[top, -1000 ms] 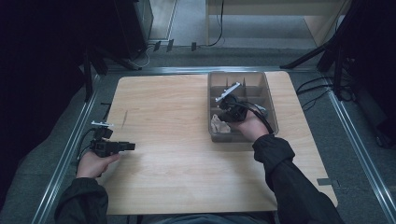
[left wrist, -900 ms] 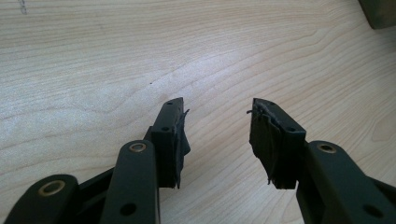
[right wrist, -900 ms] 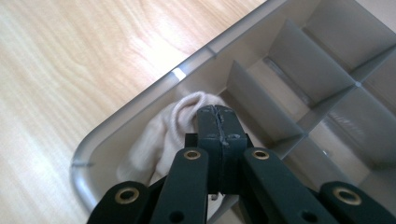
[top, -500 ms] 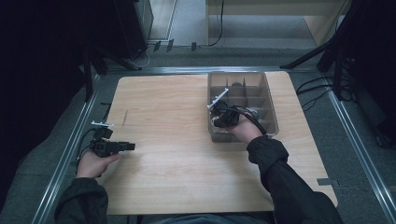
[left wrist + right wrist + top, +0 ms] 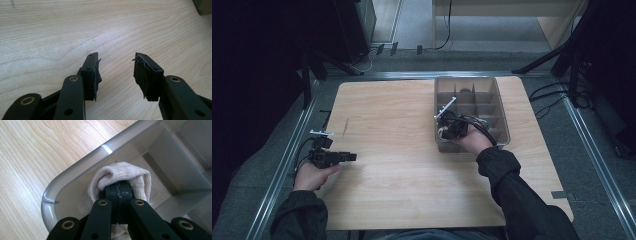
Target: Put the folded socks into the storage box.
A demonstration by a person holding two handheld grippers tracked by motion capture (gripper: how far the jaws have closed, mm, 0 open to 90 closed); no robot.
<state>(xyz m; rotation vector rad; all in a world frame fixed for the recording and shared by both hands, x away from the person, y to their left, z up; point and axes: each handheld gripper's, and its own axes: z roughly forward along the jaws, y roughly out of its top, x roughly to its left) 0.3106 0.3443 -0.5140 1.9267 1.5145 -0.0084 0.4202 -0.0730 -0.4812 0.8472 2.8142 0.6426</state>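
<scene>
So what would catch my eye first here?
Probably the cream knitted cloth, pinched in the shut right gripper inside a corner compartment of the grey divided tray at the table's far right. Then the left gripper, open with nothing between its jaws, at the near left of the wooden table.

The right claw [image 5: 117, 192] hides the cloth's [image 5: 125, 173] middle.

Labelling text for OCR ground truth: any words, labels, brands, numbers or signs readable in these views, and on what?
None can be read.
The grey divided tray, the cream knitted cloth held by the right gripper, the left gripper and the wooden table carry no print.
A faint mark at the table's corner in the left gripper view is too small to read.
</scene>
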